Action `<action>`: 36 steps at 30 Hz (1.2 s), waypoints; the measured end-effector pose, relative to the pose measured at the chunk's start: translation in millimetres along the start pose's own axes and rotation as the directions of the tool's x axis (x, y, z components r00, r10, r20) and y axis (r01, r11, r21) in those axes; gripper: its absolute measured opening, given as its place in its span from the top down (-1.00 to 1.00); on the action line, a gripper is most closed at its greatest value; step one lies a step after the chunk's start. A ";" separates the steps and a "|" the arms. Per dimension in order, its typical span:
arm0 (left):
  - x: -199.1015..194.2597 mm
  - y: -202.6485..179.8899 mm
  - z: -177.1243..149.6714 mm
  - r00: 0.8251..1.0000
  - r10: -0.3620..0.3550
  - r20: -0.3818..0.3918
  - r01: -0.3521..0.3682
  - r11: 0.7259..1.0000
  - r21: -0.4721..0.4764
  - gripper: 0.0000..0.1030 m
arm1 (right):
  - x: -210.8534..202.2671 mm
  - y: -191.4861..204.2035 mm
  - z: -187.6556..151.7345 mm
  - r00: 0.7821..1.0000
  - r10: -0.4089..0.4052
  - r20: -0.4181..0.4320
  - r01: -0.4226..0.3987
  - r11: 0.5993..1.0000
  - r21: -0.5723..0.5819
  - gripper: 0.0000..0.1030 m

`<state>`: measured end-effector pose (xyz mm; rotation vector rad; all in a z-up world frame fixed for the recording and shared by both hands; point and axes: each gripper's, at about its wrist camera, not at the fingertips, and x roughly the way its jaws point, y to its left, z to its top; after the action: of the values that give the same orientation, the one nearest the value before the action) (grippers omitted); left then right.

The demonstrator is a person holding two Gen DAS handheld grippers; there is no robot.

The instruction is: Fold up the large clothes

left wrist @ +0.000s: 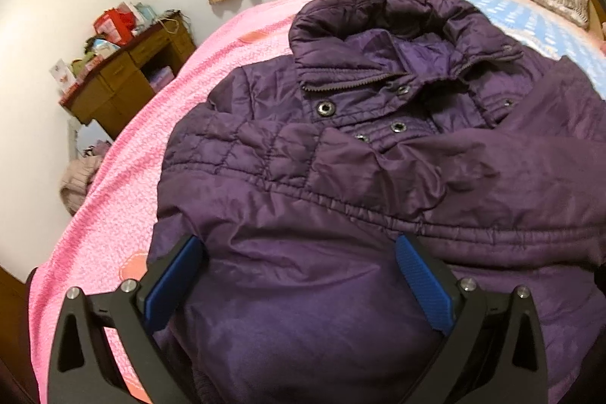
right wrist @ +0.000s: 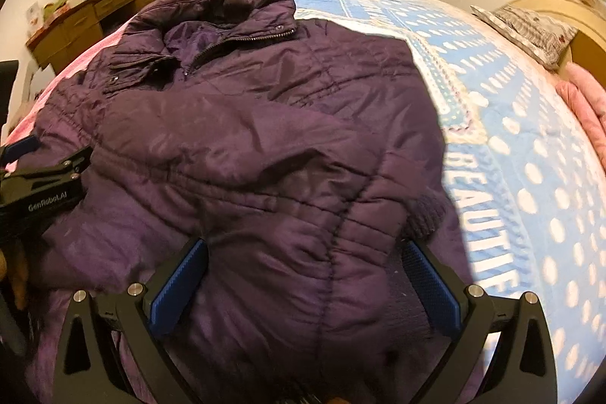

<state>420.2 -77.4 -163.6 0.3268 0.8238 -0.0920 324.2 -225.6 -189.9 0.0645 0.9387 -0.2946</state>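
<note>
Left wrist view: purple jacket lies on bed.

In the right wrist view, white lettering reading "GenRobot.AI" stood on the black body of the left claw, at the left edge of the picture. Large white capitals on the blue dotted bedspread read "BEAUTIF", running down beside the jacket's edge, with the end of the word cut off by the right claw's frame. No text could be read in the left wrist view.
</note>
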 end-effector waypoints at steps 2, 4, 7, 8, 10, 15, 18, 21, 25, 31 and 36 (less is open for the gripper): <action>-8.0 6.6 -0.1 0.999 -0.043 -0.009 0.043 0.999 0.006 -1.00 | -14.2 -6.5 3.5 1.000 0.006 0.026 -0.005 1.000 -0.029 -0.97; -20.6 12.4 2.1 0.997 -0.075 0.006 0.074 0.997 0.025 -1.00 | -25.1 -14.6 9.4 0.999 0.002 0.053 0.001 0.999 -0.054 -0.97; -34.9 19.0 8.7 0.995 -0.087 0.046 0.086 0.996 0.040 -1.00 | -30.5 -25.2 20.6 0.997 0.019 0.069 -0.015 0.998 -0.059 -0.97; -39.5 19.6 12.3 0.995 -0.083 0.060 0.080 0.995 0.056 -1.00 | -31.0 -26.3 24.0 0.997 0.024 0.076 -0.019 0.998 -0.063 -0.97; -43.6 18.9 17.3 0.993 -0.074 0.089 0.066 0.994 0.083 -1.00 | -32.8 -25.4 30.7 0.994 0.039 0.102 -0.033 0.998 -0.061 -0.97; -41.0 7.5 28.1 0.987 -0.131 0.089 0.128 0.991 0.034 -1.00 | -34.6 -2.0 38.7 0.977 0.161 0.138 -0.168 0.985 0.038 -0.97; -24.8 -5.3 29.0 0.986 -0.156 0.051 0.156 0.988 -0.001 -1.00 | -15.3 32.1 33.6 0.981 0.167 0.101 -0.166 0.986 -0.020 -0.97; 0.4 -9.5 21.5 0.995 -0.097 -0.008 0.097 0.995 -0.010 -1.00 | 13.1 38.7 29.0 0.987 0.159 0.034 -0.159 0.987 -0.006 -0.97; 17.1 -0.5 17.1 0.982 -0.180 -0.061 0.177 0.983 -0.050 -1.00 | 29.4 40.5 22.9 0.985 0.169 0.019 -0.168 0.985 -0.044 -0.97; 23.6 -1.9 15.5 0.980 -0.184 -0.082 0.180 0.982 -0.054 -1.00 | 37.1 46.0 25.0 0.990 0.144 -0.006 -0.144 0.986 -0.084 -0.98; 8.3 5.6 26.0 0.973 -0.216 -0.081 0.215 0.976 -0.029 -1.00 | 9.7 32.5 30.3 0.976 0.217 -0.003 -0.215 0.967 -0.133 -0.97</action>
<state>445.3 -80.1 -151.8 0.2227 0.9417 -0.2743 362.4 -202.1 -182.1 0.0427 0.9289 -0.0303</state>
